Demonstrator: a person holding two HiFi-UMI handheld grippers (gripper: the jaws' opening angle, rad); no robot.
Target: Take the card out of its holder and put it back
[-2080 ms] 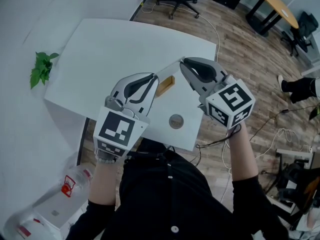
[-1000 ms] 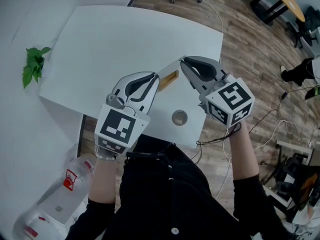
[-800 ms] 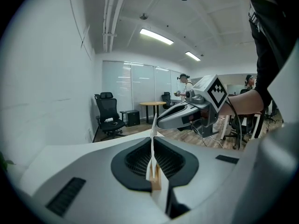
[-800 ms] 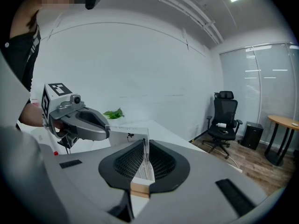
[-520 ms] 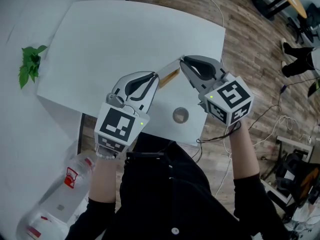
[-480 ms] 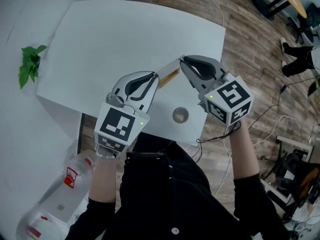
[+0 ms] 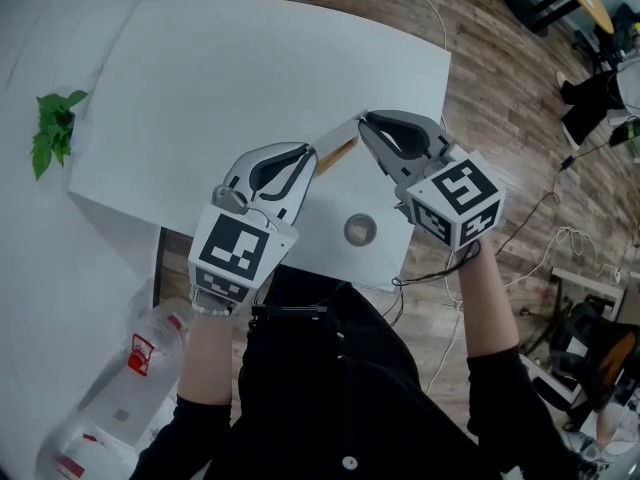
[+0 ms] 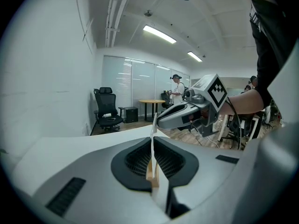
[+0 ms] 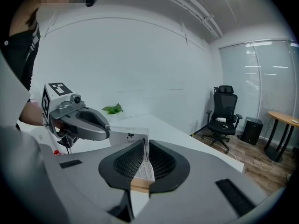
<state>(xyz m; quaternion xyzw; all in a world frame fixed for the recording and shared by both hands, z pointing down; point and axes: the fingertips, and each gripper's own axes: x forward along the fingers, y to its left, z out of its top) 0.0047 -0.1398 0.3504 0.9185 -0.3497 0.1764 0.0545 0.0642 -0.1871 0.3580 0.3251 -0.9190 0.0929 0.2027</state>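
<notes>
Above the white table (image 7: 200,88), a white card (image 7: 338,135) stretches between my two grippers, and a wooden holder (image 7: 337,157) runs along its lower edge. My left gripper (image 7: 310,155) is shut on the card's near-left end. My right gripper (image 7: 364,123) is shut on the far-right end. The left gripper view shows the card edge-on (image 8: 152,139) between the jaws, the wood (image 8: 150,172) at the bottom, and the right gripper (image 8: 158,122) beyond. The right gripper view shows the printed card (image 9: 141,167), the wood (image 9: 140,186) and the left gripper (image 9: 109,132). I cannot tell whether either jaw pair also pinches the holder.
A round metal grommet (image 7: 359,230) sits in the table near its front edge. A green plant (image 7: 50,133) is at the far left. A plastic bottle (image 7: 140,358) lies on the floor at the lower left. Wooden floor with cables lies to the right.
Both grippers stay shut on the card in the same pose. The head view has drifted a little, so the table and plant sit slightly higher and further left.
</notes>
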